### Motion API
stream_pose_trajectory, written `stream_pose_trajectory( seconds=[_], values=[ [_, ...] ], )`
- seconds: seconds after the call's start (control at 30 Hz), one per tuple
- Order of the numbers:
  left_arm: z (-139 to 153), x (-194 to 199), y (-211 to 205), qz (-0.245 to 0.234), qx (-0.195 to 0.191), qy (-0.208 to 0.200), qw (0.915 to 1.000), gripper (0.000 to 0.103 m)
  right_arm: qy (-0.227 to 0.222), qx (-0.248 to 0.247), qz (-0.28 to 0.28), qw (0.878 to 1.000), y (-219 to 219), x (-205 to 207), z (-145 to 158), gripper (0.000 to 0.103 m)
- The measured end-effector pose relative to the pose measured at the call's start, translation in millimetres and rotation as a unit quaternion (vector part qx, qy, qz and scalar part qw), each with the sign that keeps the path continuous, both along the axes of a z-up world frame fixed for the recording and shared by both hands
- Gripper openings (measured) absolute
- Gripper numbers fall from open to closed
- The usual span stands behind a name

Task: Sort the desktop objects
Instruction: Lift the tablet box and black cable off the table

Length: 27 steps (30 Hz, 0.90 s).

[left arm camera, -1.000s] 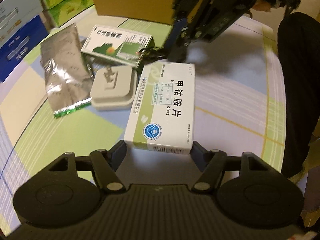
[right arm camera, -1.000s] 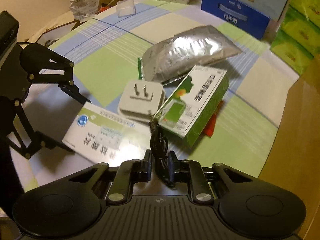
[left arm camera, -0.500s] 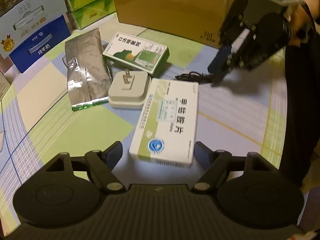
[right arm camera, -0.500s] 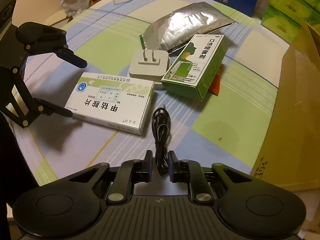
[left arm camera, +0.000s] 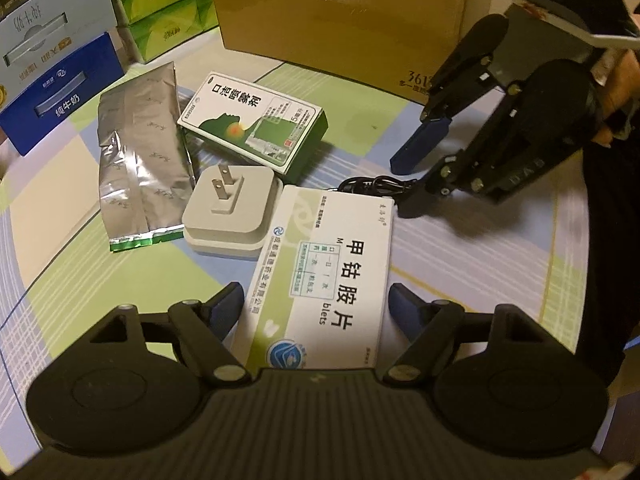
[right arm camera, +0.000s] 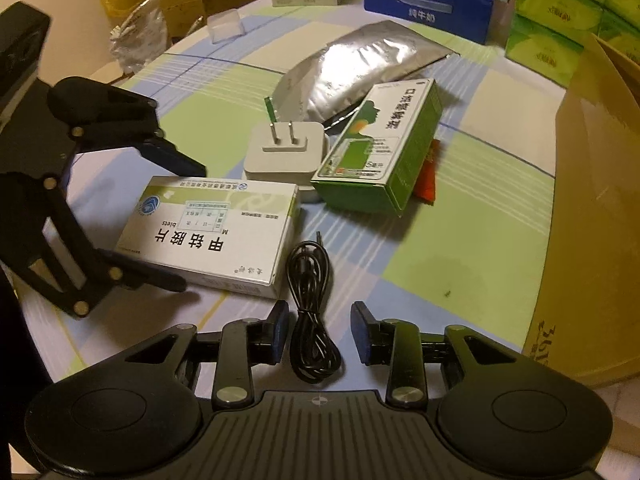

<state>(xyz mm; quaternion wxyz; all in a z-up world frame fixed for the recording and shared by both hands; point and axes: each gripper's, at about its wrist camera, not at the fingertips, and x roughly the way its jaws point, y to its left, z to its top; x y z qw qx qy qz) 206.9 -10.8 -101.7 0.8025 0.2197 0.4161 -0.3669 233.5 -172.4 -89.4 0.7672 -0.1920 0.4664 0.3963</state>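
Note:
A white and green tablet box [left arm camera: 324,276] lies between the open jaws of my left gripper [left arm camera: 316,308], which do not grip it; the box also shows in the right wrist view [right arm camera: 212,228]. A coiled black cable [right arm camera: 314,312] lies on the cloth between the open jaws of my right gripper [right arm camera: 320,334]; its far end shows in the left wrist view [left arm camera: 372,184]. A white plug adapter [left arm camera: 232,208], a green spray box [left arm camera: 252,120] and a silver foil pouch [left arm camera: 140,160] lie beyond.
A large cardboard box [left arm camera: 340,20] stands at the back, also at the right edge of the right wrist view [right arm camera: 592,200]. A blue milk carton [left arm camera: 56,92] and green tissue packs [left arm camera: 160,4] line the far side. The table has a checked cloth [left arm camera: 80,272].
My right gripper has pulled the cable clear of the boxes, laid it down and opened. My left gripper has closed in around the tablet box, still open.

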Motion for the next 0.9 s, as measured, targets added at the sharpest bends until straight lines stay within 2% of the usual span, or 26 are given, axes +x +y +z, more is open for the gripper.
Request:
stream_pose_trajectory(
  seconds=[0.13, 0.23, 0.37, 0.43, 0.73, 0.9],
  values=[
    [-1, -1, -2, 0.022, 0.005, 0.009, 0.9997, 0.072, -0.006, 0.000, 0.000, 1.000, 0, -4, 0, 0.031],
    [2, -5, -4, 0.049, 0.018, 0.026, 0.9983, 0.071, -0.005, -0.002, -0.010, 1.000, -2, -6, -1, 0.019],
    [5, -16, -8, 0.072, 0.032, 0.037, 0.9962, 0.068, 0.019, 0.010, -0.059, 0.998, -11, -5, 3, 0.018],
    [4, -20, -7, 0.082, 0.026, 0.040, 0.9955, 0.068, 0.018, 0.011, -0.059, 0.998, -13, -8, 4, 0.018],
    [2, -23, -10, 0.101, 0.016, 0.020, 0.9945, 0.070, -0.043, 0.001, -0.020, 0.999, -2, -20, 0, 0.022],
    [4, -21, -9, 0.110, -0.003, 0.011, 0.9939, 0.071, -0.065, 0.004, -0.001, 0.998, 2, -23, -5, 0.022]
  ],
)
